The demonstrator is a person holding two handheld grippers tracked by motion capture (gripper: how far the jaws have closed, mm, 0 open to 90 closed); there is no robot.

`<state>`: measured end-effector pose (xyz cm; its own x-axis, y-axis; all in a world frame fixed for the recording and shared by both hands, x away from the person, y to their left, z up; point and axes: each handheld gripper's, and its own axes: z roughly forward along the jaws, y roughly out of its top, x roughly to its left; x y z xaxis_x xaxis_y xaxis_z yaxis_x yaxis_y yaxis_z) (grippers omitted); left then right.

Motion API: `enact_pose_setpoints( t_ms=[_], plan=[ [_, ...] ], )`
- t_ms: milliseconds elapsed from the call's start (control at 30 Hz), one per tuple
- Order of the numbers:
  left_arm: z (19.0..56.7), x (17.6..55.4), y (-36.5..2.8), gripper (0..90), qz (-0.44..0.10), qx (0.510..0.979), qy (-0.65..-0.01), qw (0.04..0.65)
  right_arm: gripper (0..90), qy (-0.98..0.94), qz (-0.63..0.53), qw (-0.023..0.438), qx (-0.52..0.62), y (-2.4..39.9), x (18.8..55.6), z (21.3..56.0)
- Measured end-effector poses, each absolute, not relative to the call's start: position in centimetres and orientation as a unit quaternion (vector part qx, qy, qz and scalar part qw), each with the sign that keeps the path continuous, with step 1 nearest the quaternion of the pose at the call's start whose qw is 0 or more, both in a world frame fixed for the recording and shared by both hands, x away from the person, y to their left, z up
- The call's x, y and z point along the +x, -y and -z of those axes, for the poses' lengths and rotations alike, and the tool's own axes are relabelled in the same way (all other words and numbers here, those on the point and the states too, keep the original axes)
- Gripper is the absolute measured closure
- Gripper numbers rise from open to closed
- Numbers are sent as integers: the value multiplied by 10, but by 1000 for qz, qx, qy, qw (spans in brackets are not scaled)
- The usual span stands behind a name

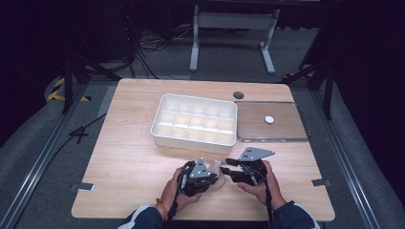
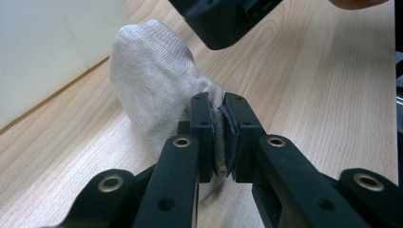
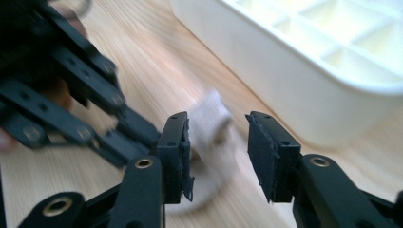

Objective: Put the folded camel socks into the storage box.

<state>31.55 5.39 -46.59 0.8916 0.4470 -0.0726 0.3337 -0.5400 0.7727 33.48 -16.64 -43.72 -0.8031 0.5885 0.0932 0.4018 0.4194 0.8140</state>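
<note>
My left gripper (image 2: pixel 219 135) is pinched tight on the near end of a light grey sock (image 2: pixel 157 80), which lies bunched on the desk (image 1: pixel 129 157) close to its near edge, about midway along it, just in front of the white compartment tray (image 1: pixel 195 121). My right gripper (image 3: pixel 217 156) faces the left one from the right with its jaws spread apart; the sock's other end shows blurred in the gap between the pads (image 3: pixel 183 152), and I cannot tell whether either pad touches it. The tray sits at the middle of the desk, and a shallow brown tray (image 1: pixel 282 129) with a small white disc (image 1: pixel 269 119) in it lies just beside it toward the right edge
</note>
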Motion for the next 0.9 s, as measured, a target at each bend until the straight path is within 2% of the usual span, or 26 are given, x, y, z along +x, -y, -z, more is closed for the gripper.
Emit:
enact_pose_setpoints(
  t_ms=[100,167,333,467,600,667,733,767,900],
  plan=[
    [466,314,-53,830,-68,876,-227,420,565,-832,-462,108,288,154,339,437],
    [467,313,-52,828,-69,874,-229,423,580,-836,-453,112,287,149,343,440],
    [468,311,-52,823,-74,873,-228,424,733,-850,-422,102,298,150,353,455],
    [468,309,-52,811,-80,874,-219,426,793,-854,-412,92,304,153,356,462],
    [462,306,-57,786,-76,881,-205,420,806,-854,-411,96,304,152,355,465],
    [456,303,-62,738,-76,883,-193,421,811,-856,-404,109,302,152,354,465],
    [446,305,-72,730,-75,873,-198,439,814,-854,-405,110,306,152,352,466],
    [437,313,-85,728,-66,849,-224,474,815,-855,-406,111,304,151,352,466],
    [438,322,-87,749,-66,836,-240,489,816,-857,-402,120,297,146,348,465]
  ],
)
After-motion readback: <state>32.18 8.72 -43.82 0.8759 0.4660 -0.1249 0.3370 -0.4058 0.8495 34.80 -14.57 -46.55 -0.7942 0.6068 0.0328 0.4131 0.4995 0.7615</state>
